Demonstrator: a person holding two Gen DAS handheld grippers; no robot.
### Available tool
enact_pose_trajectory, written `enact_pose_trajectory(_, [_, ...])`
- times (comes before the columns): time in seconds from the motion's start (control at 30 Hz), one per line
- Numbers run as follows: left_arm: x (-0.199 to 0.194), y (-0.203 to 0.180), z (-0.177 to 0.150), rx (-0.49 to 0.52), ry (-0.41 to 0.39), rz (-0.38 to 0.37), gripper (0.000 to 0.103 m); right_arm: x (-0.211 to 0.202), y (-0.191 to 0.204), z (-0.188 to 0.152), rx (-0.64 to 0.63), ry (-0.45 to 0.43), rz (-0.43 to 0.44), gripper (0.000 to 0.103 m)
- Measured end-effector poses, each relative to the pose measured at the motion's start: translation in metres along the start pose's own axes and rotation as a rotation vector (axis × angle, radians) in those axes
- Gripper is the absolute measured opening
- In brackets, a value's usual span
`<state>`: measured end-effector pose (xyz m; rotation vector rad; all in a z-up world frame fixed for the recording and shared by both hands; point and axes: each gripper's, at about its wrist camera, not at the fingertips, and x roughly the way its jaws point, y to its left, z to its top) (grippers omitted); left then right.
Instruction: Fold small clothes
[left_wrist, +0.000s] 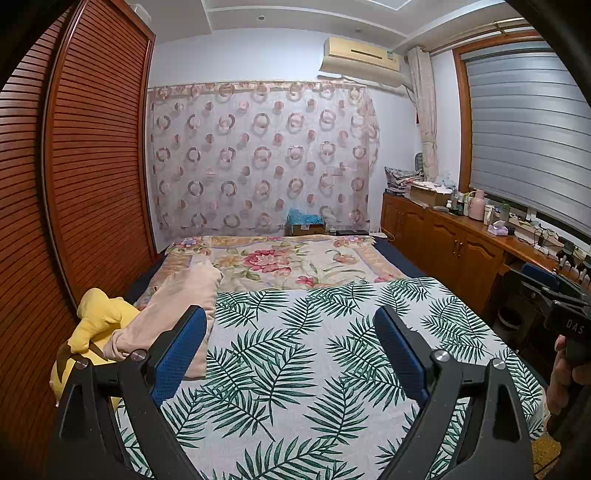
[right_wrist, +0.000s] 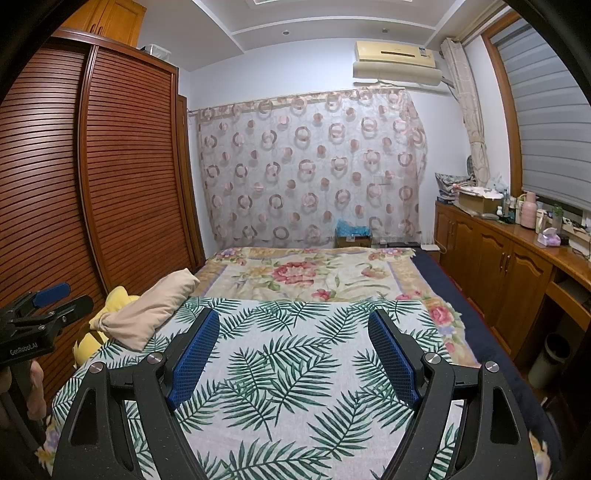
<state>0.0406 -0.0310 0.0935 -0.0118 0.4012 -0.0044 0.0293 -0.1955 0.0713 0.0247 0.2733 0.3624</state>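
A beige garment (left_wrist: 177, 306) lies bunched at the left edge of the palm-leaf cloth (left_wrist: 295, 369) on the bed, partly over a yellow garment (left_wrist: 99, 321). In the right wrist view the beige garment (right_wrist: 155, 310) and the yellow garment (right_wrist: 110, 299) sit left of the fingers. My left gripper (left_wrist: 290, 314) hovers open over the leaf cloth, its left finger (left_wrist: 177, 354) just in front of the beige piece, nothing between the pads. My right gripper (right_wrist: 293, 317) is open over the leaf cloth (right_wrist: 295, 369), also holding nothing.
A floral blanket (left_wrist: 280, 262) covers the far half of the bed. A slatted wooden wardrobe (left_wrist: 74, 184) stands close on the left. A wooden cabinet (right_wrist: 509, 266) with bottles and boxes runs along the right, with a bin (right_wrist: 546, 358) beside it. A hand (left_wrist: 565, 376) holds the other gripper at right.
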Motion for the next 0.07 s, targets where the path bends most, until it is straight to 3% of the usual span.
enact_pose_trajectory(0.07, [0.0000,0.0000,-0.0001,0.000,0.000,0.000,0.093,-0.0005,-0.0005,-0.0006,0.001,0.000,0.002,0.084])
